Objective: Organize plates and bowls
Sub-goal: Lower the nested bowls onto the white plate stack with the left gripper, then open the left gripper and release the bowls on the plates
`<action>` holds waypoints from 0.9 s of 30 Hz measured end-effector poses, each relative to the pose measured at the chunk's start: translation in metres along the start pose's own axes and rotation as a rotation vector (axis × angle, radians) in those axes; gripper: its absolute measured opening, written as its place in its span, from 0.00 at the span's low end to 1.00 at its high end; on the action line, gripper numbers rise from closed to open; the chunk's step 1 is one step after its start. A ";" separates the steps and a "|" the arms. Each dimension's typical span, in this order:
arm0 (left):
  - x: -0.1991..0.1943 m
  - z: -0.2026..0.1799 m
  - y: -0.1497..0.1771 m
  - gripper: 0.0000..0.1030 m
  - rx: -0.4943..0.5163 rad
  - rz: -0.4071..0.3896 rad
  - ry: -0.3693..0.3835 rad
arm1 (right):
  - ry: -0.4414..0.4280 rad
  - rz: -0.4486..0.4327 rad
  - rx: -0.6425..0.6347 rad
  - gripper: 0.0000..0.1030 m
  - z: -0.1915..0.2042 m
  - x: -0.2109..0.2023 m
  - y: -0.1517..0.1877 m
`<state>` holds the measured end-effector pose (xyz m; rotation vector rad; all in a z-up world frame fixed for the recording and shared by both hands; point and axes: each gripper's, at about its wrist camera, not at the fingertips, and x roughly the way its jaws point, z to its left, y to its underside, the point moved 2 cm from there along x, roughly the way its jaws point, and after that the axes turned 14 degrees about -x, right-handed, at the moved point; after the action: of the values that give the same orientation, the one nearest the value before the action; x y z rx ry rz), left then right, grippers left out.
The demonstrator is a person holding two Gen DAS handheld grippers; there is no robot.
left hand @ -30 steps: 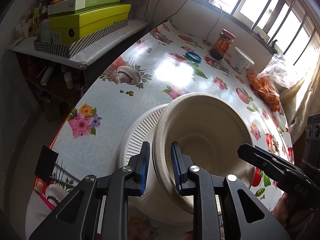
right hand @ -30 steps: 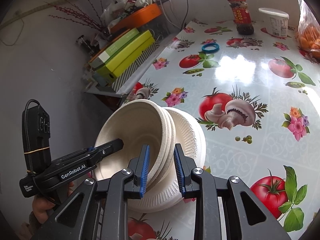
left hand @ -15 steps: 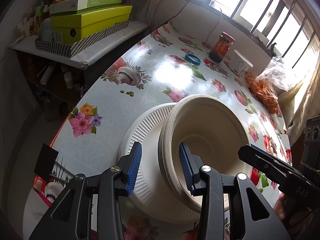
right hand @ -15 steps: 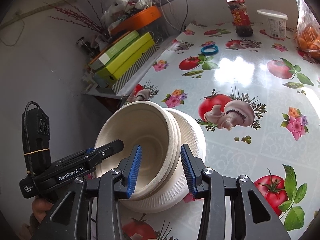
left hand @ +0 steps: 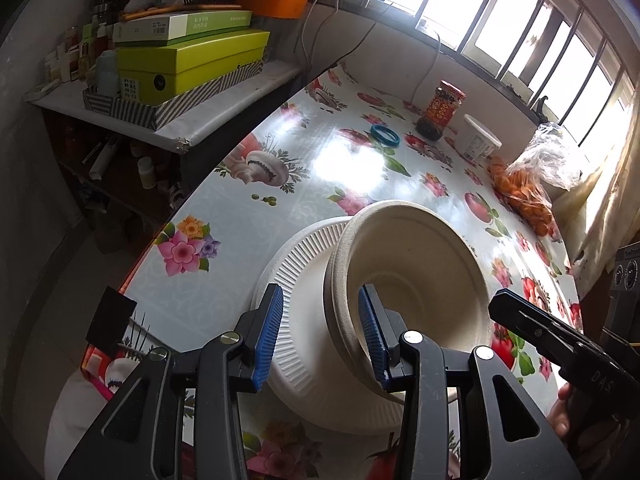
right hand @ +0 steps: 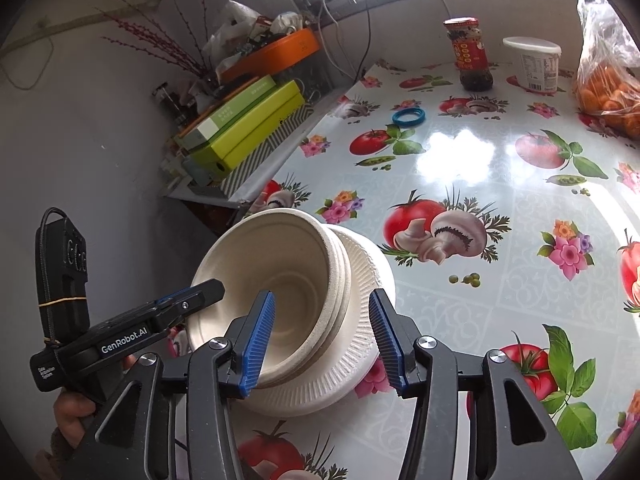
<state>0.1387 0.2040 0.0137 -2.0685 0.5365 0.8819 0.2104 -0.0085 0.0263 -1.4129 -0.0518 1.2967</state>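
A stack of beige paper bowls [left hand: 416, 272] sits tilted on a stack of white ribbed paper plates [left hand: 296, 276] near the table's near corner. My left gripper [left hand: 322, 336] is open, its jaws astride the bowls' near rim, one pad inside the bowl. In the right wrist view the bowls [right hand: 276, 280] and plates [right hand: 364, 280] show too. My right gripper [right hand: 324, 340] is open, its jaws wide on either side of the bowls' other rim and the plate edge.
The table has a fruit-and-flower oilcloth [right hand: 500, 208]. At the far end stand a red-lidded jar [right hand: 472, 56], a white tub [right hand: 536, 64], a blue ring [right hand: 408, 116] and a bag of oranges [right hand: 612, 96]. A shelf with green boxes [left hand: 188, 64] is to the left.
Both grippers have opened and let go of the bowl rims. The bowl stack now rests tilted on the plates.
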 end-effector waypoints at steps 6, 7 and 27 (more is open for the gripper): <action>-0.014 -0.003 0.008 0.39 0.032 -0.041 -0.022 | 0.026 -0.018 -0.017 0.50 0.005 -0.011 0.007; -0.015 -0.004 0.011 0.39 0.034 -0.037 -0.015 | 0.031 -0.019 -0.019 0.51 0.006 -0.013 0.009; -0.040 -0.016 0.086 0.39 0.129 -0.123 -0.090 | 0.169 -0.041 -0.123 0.63 0.031 -0.049 0.062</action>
<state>0.0647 0.1432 0.0060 -1.9138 0.4027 0.8424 0.1318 -0.0414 0.0218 -1.6143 -0.0474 1.1530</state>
